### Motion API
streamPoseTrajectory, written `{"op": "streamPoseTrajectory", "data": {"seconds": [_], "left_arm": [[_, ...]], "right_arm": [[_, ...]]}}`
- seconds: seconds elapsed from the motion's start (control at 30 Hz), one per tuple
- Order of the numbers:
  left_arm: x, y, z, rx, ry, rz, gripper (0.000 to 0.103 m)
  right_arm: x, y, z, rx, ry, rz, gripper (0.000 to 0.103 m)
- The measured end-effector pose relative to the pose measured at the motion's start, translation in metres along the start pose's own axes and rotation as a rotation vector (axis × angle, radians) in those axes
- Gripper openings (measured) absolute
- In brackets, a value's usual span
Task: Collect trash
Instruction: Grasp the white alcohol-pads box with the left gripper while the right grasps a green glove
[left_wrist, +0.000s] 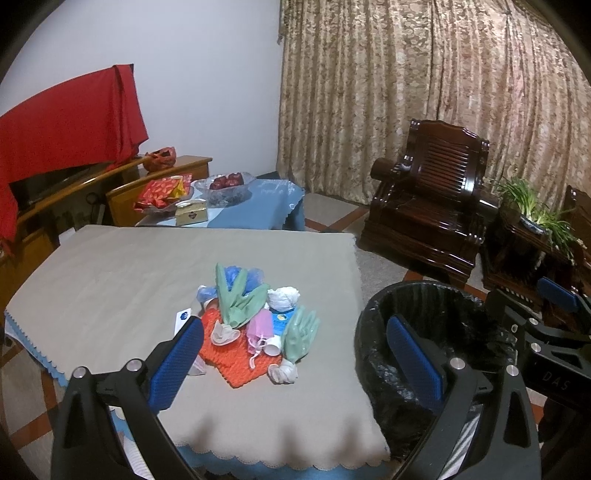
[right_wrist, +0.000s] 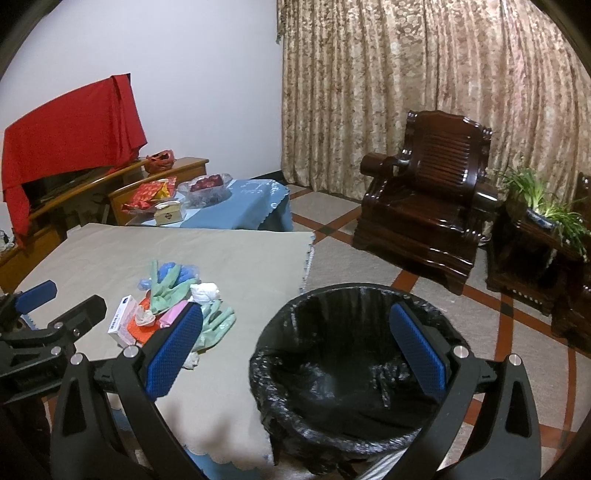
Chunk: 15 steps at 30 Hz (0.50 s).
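Just beside the table edge stands the bin (right_wrist: 343, 369), lined with a black bag, and it looks empty, so I judge the collecting has not started yet. The left gripper (left_wrist: 295, 362) and the right gripper (right_wrist: 295, 350) both have their fingers spread wide and hold nothing. A little further, on the grey tablecloth (left_wrist: 129, 273), lies the trash pile (left_wrist: 255, 325): green gloves, tissues, an orange cloth. The next move probably needs one gripper lowered onto one piece.

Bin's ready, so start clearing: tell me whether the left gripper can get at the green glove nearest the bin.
Probably yes: the left gripper has open, empty jaws, and the green glove lies uncovered at the pile's edge.
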<state>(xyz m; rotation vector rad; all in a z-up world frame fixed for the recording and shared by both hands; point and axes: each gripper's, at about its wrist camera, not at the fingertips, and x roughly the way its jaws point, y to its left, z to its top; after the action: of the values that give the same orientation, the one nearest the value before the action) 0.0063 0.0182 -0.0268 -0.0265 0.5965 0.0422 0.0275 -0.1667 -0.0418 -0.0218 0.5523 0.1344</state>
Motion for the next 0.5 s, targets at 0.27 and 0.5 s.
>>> {"op": "streamPoseTrajectory", "data": {"seconds": [0.27, 0.5], "left_arm": [[0.029, 0.053, -0.012, -0.041, 0.016, 0.112, 0.097], [0.068, 0.103, -0.032, -0.089, 0.074, 0.182, 0.097]], "right_arm": [[0.042, 0.034, -0.004, -0.052, 0.05, 0.072, 0.098], [0.094, 0.069, -0.013, -0.089, 0.099, 0.152, 0.098]]}}
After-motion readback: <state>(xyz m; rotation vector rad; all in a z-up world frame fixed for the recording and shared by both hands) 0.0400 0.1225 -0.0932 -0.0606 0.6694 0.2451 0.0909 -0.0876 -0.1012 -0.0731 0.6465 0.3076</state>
